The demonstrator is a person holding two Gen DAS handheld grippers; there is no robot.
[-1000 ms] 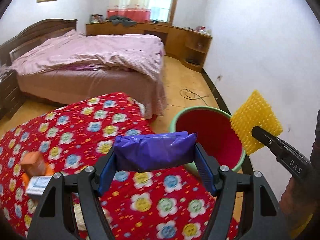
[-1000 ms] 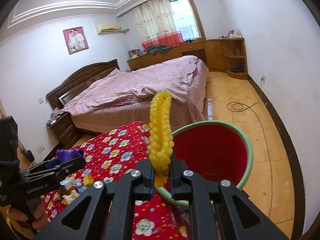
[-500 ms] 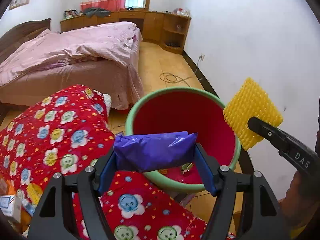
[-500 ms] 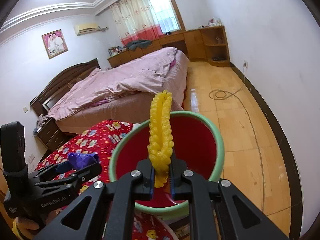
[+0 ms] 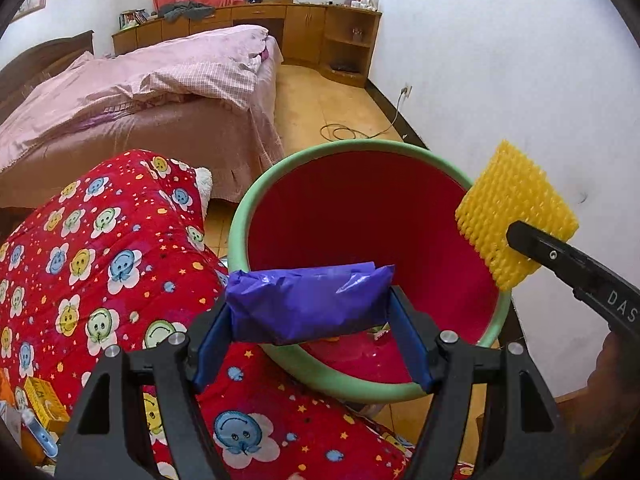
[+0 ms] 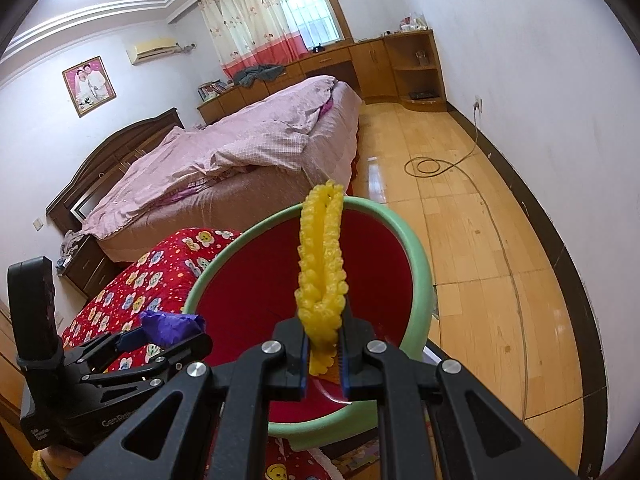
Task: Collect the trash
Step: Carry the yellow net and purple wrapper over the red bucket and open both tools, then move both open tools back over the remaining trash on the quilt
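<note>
Beside the flowered red quilt (image 5: 100,248), over the bin (image 5: 472,184), left gripper (image 5: 308,316) clamps purple packet (image 5: 308,300); right gripper (image 6: 325,354) pinches yellow foam net (image 6: 322,268).

A pink quilt (image 6: 256,148) is lying rumpled on the bed (image 5: 224,140), a cable (image 6: 430,166) is coiling on the wooden floor (image 6: 480,240), and curtains (image 6: 248,32) are hanging at the window.

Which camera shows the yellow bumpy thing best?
The left wrist camera. It shows the yellow foam net flat-on, as a bumpy square pinched by the right gripper beside the red bin. The right wrist camera sees it only edge-on, a thin folded strip standing up from that gripper, in front of the bin.
</note>
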